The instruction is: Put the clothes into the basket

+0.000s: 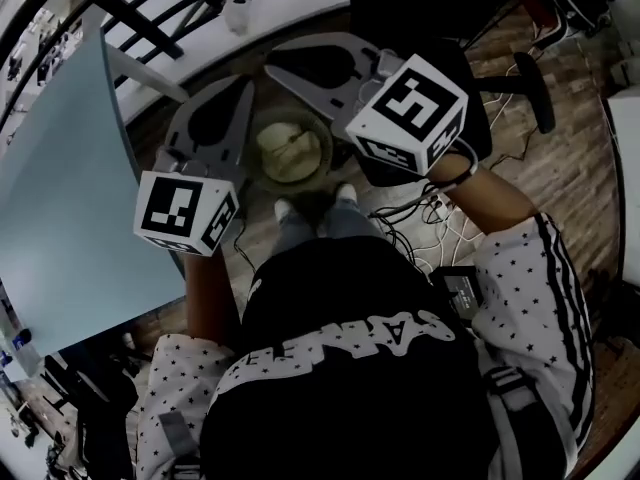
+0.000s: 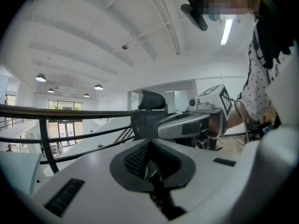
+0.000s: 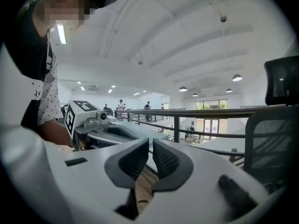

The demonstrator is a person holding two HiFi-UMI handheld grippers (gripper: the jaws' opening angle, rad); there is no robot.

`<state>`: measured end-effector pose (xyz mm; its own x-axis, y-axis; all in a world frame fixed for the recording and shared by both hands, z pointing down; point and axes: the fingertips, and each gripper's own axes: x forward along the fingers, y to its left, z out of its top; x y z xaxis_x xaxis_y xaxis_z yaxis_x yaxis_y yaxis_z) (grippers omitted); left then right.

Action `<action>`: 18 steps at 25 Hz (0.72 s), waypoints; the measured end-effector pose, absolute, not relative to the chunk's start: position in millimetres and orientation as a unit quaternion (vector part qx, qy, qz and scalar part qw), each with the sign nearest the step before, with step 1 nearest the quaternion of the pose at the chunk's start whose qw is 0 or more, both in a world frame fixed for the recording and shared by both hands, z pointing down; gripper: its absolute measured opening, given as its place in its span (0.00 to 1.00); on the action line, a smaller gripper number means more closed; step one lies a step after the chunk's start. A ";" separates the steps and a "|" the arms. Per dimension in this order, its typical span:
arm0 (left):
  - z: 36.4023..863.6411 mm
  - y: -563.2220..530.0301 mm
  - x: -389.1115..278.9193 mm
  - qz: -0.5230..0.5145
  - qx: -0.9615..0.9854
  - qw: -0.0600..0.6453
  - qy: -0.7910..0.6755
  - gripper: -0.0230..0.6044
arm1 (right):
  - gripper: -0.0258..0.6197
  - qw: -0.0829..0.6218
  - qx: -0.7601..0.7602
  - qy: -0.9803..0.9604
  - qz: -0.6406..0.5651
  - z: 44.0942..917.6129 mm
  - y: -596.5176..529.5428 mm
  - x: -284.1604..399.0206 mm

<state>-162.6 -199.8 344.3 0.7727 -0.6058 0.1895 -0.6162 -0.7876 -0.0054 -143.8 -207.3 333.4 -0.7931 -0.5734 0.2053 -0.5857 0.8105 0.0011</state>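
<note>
Holding the left claw (image 1: 243,86) pressed together on nothing at centre left of the head view, and the right claw (image 1: 270,67) all but pressed together at upper centre, with only wooden floor (image 3: 144,190) showing through its slit. Standing over a round woven basket (image 1: 258,168) on that floor at the frame's middle, just ahead of the shoes (image 1: 345,194), with pale clothes (image 1: 290,146) bundled inside; pale blue tabletop (image 1: 60,198) at left.

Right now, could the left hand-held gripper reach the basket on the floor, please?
Probably yes: the basket lies on the floor below the left hand-held gripper, with nothing seen between them; it would need lowering.
</note>
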 end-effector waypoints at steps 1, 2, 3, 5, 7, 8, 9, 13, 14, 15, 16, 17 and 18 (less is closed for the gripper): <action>343.5 -199.7 -162.9 0.089 0.941 0.028 -0.326 0.06 | 0.10 0.102 0.303 -0.947 0.032 334.3 -205.8 -144.0; 343.2 -199.9 -162.6 0.088 0.941 0.028 -0.326 0.06 | 0.10 0.105 0.300 -0.948 0.033 335.5 -204.4 -144.0; 343.2 -200.0 -161.7 0.089 0.941 0.027 -0.326 0.06 | 0.10 0.109 0.299 -0.948 0.033 336.8 -203.2 -143.6; 342.9 -199.7 -159.0 0.091 0.942 0.026 -0.322 0.06 | 0.10 0.115 0.299 -0.947 0.031 338.4 -201.8 -142.2; 341.4 -199.5 -156.8 0.090 0.943 0.023 -0.320 0.06 | 0.10 0.116 0.300 -0.946 0.032 338.4 -201.4 -141.1; 340.6 -199.6 -156.1 0.089 0.943 0.023 -0.319 0.06 | 0.10 0.117 0.300 -0.946 0.032 338.4 -201.3 -141.2; 339.9 -199.9 -155.7 0.088 0.944 0.022 -0.319 0.06 | 0.10 0.118 0.299 -0.946 0.033 338.6 -201.2 -141.9; 338.0 -202.6 -156.6 0.087 0.944 0.019 -0.319 0.06 | 0.10 0.126 0.293 -0.947 0.033 340.8 -201.6 -145.8; 337.0 -203.2 -156.7 0.088 0.944 0.018 -0.319 0.06 | 0.10 0.126 0.293 -0.947 0.033 340.3 -201.9 -145.4; 335.8 -203.9 -156.5 0.088 0.943 0.016 -0.319 0.06 | 0.10 0.125 0.293 -0.947 0.034 338.7 -202.5 -144.2; 334.3 -204.3 -155.9 0.088 0.943 0.014 -0.319 0.06 | 0.10 0.124 0.295 -0.947 0.034 336.2 -203.4 -142.3; 333.2 -204.3 -155.0 0.086 0.944 0.013 -0.319 0.06 | 0.10 0.121 0.298 -0.946 0.034 333.2 -204.3 -140.0; 332.6 -203.5 -153.9 0.085 0.944 0.013 -0.319 0.06 | 0.10 0.116 0.303 -0.945 0.036 330.4 -205.0 -137.4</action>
<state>-153.9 -203.5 332.6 0.7823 -0.5996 0.1687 -0.6040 -0.7964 -0.0298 -137.4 -205.0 330.4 -0.7898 -0.5638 0.2414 -0.5804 0.8143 0.0031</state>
